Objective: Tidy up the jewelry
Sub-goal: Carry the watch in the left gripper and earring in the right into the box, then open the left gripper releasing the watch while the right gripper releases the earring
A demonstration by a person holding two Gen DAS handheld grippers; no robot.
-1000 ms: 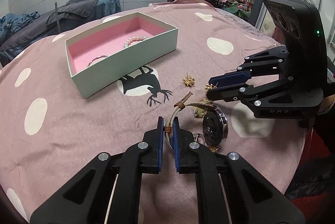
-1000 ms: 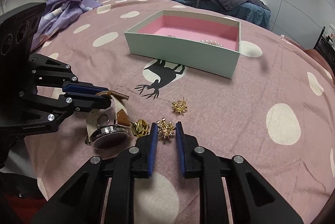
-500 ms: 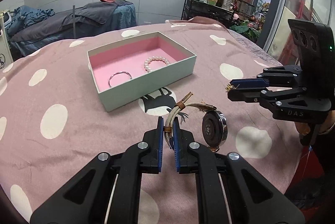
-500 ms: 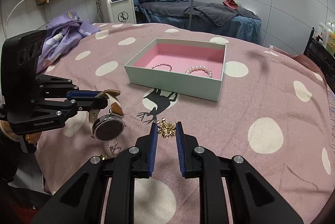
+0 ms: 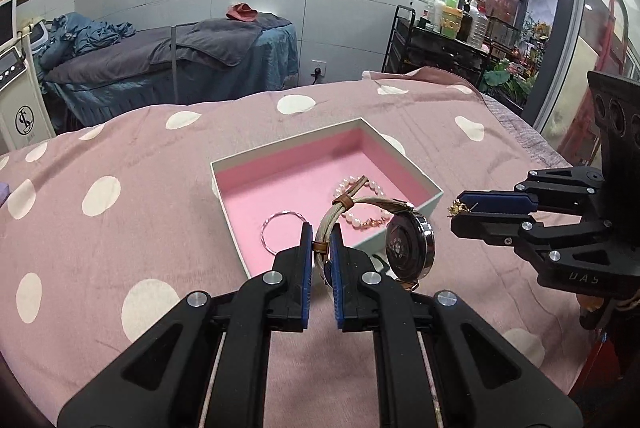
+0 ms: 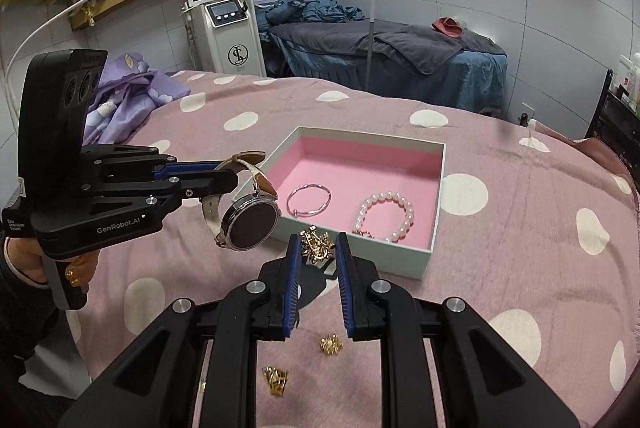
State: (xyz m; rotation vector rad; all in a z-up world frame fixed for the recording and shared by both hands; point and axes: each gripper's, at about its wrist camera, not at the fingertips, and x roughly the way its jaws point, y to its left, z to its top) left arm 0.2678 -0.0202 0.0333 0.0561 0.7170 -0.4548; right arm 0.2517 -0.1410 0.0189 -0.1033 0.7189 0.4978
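- L gripper [image 5: 321,240] clamped on watch [image 5: 408,246] strap; watch hangs clear of the cloth, at the box [image 5: 400,164] near wall.
- R gripper [image 6: 318,248] nipped narrow on a gold earring [image 6: 316,246], also airborne, just short of box near wall.
- Box is landmark: dead ahead of both grippers, long axis running across their line. Inside: bangle [image 6: 309,200] on L, pearl bracelet [image 6: 384,214] on R.
- Key relation: L is nearer, watch face already overlaps near wall. Judgement: L drops first; free floor is behind the bangle.
- 2 more gold bits [image 6: 330,343] on cloth, well short of box, under R gripper.
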